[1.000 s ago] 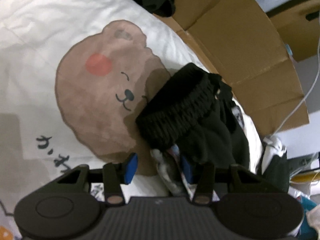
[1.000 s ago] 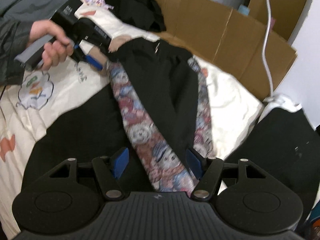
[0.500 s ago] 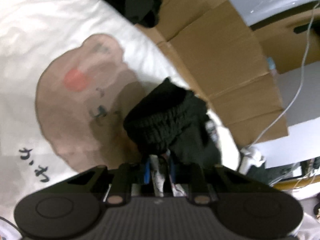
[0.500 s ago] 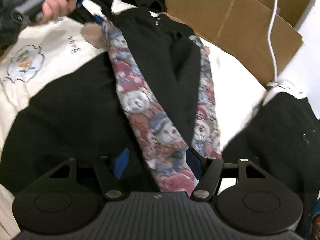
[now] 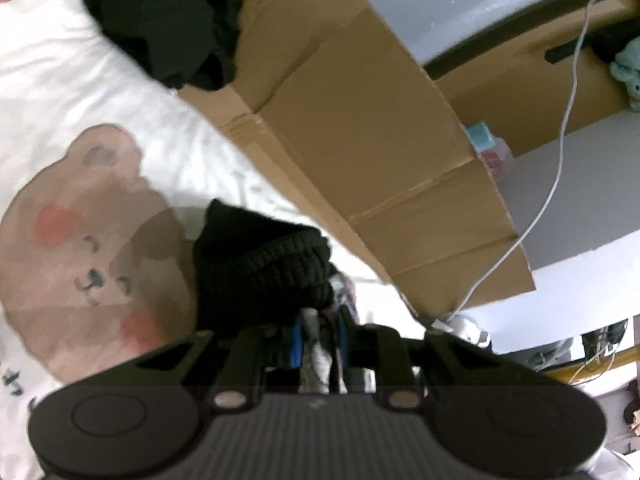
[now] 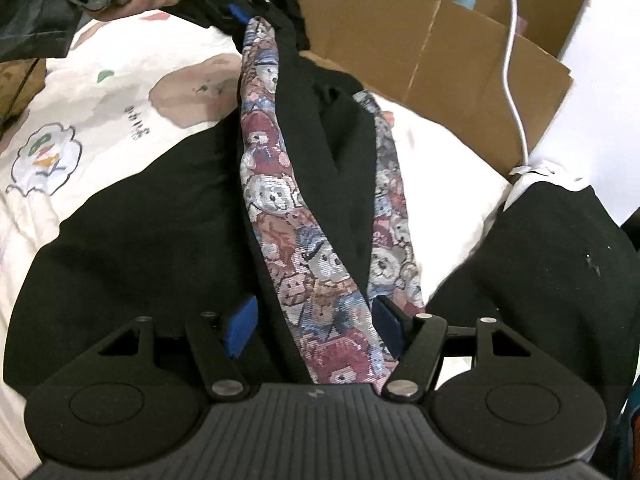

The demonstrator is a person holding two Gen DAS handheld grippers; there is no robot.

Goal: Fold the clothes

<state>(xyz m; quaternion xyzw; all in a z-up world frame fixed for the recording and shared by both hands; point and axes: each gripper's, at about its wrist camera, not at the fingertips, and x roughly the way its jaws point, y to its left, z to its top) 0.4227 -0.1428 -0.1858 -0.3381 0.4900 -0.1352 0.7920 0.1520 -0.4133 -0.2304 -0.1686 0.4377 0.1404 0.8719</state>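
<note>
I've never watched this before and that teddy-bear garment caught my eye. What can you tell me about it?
The garment is black knit with two long strips of woven teddy-bear pattern in reds, blues and greys. It lies stretched along the bed, over a black cloth. Its far end, with a ribbed black band, is lifted and pinched in the left tool. The near end passes between the open fingers of the right tool.

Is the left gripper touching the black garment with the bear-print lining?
Touching. The left wrist view shows the left gripper shut on the garment, fabric pinched between its blue pads.
</note>
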